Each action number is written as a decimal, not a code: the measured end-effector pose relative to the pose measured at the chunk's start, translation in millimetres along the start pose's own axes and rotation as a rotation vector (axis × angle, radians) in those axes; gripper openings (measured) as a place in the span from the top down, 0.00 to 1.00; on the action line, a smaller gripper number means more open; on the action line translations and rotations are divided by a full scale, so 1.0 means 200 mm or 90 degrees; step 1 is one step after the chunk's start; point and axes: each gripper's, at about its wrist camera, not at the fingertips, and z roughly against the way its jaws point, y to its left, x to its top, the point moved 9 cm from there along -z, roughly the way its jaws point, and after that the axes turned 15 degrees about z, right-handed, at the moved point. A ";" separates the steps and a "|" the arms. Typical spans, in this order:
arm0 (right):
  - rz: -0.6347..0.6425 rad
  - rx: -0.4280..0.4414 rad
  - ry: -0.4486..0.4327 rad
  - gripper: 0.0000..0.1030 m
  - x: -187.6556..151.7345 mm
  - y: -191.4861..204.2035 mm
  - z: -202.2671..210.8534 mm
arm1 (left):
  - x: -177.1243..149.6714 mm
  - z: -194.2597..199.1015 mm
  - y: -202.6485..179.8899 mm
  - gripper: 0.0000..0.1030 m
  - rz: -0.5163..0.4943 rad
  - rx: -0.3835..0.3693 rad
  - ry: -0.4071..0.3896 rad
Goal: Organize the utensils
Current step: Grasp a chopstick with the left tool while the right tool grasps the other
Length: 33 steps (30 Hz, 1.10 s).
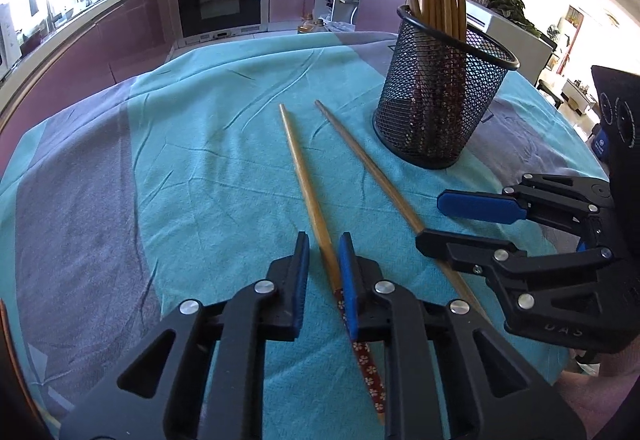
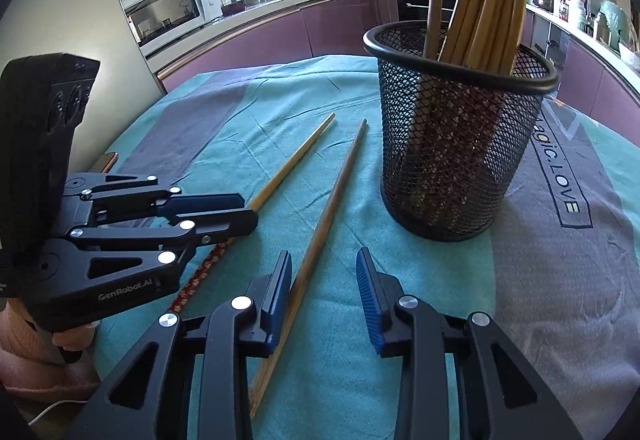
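Two claws work over the bench: the left claw point(image 1: 323, 254) has its blue pads narrowed around the light bamboo chopstick with the red flowered handle point(image 1: 310, 196), one pad touching and a gap at the other, while the right claw point(image 2: 324, 272) stands open with the darker plain wooden chopstick point(image 2: 320, 232) just beside its left pad. Both sticks lie on the teal and grey cloth point(image 1: 192, 144) near the black wire-mesh cup point(image 2: 456, 136) already holding chopsticks; each is light, stiff, smooth and apt to roll or pivot, so take hold near the thick handle end. Whether the left pads press firmly is hard to make out, and both handle ends run partly under the claws.
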 end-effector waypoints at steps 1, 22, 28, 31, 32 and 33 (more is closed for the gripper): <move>0.001 -0.001 0.000 0.69 0.01 0.00 -0.01 | 0.01 0.00 0.00 0.84 0.001 -0.001 -0.003; -0.022 -0.011 0.006 0.87 0.11 -0.07 -0.11 | 0.17 -0.12 0.01 0.86 0.010 0.023 0.000; -0.064 0.010 -0.011 0.93 0.09 -0.10 -0.09 | 0.15 -0.11 0.00 0.92 0.031 0.012 0.000; -0.078 0.013 -0.021 0.94 0.08 -0.11 -0.06 | 0.13 -0.10 0.01 0.93 0.045 0.006 0.001; -0.080 0.013 -0.024 0.94 0.07 -0.11 -0.05 | 0.12 -0.09 0.01 0.93 0.049 0.006 0.001; -0.080 0.013 -0.026 0.94 0.08 -0.11 -0.04 | 0.11 -0.09 0.01 0.93 0.050 0.006 0.001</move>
